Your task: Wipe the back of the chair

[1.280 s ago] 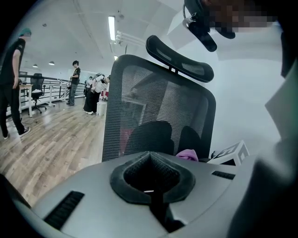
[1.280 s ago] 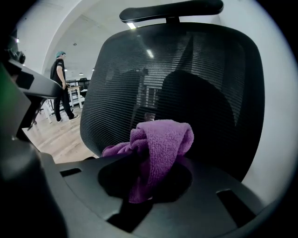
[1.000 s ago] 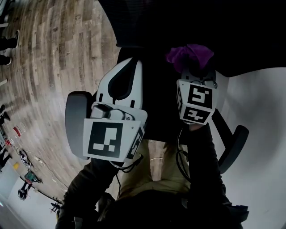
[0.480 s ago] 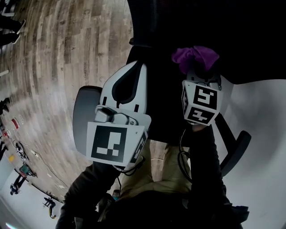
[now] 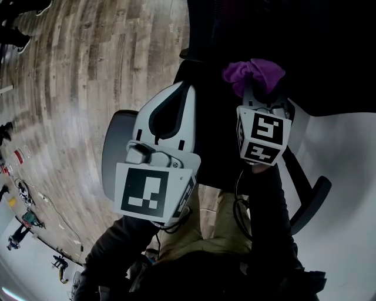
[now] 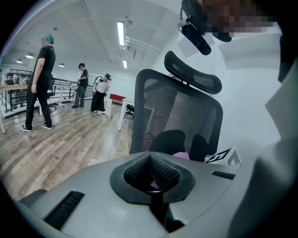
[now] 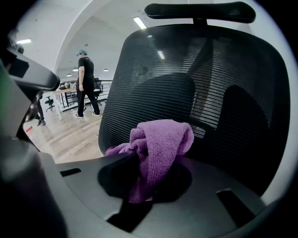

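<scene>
The black mesh chair back (image 7: 205,88) with its headrest (image 7: 200,11) stands close in front of my right gripper (image 7: 139,172), which is shut on a bunched purple cloth (image 7: 160,142). The cloth sits at or just off the mesh; contact cannot be told. In the head view the cloth (image 5: 254,73) shows above the right gripper (image 5: 258,93), against the dark chair (image 5: 211,70). My left gripper (image 5: 173,103) is beside it on the left, jaws shut with nothing between them. In the left gripper view (image 6: 151,174) it faces the chair back (image 6: 177,116).
Grey armrests flank my grippers (image 5: 114,153) (image 5: 311,197). Wood floor (image 5: 88,70) spreads to the left. Three people stand far off in the room (image 6: 42,83) (image 6: 82,86) (image 6: 100,93), near desks (image 6: 125,104).
The head view has shifted, so the chair and left armrest sit further right in it. Both grippers keep nearly the same pose; the cloth stays held.
</scene>
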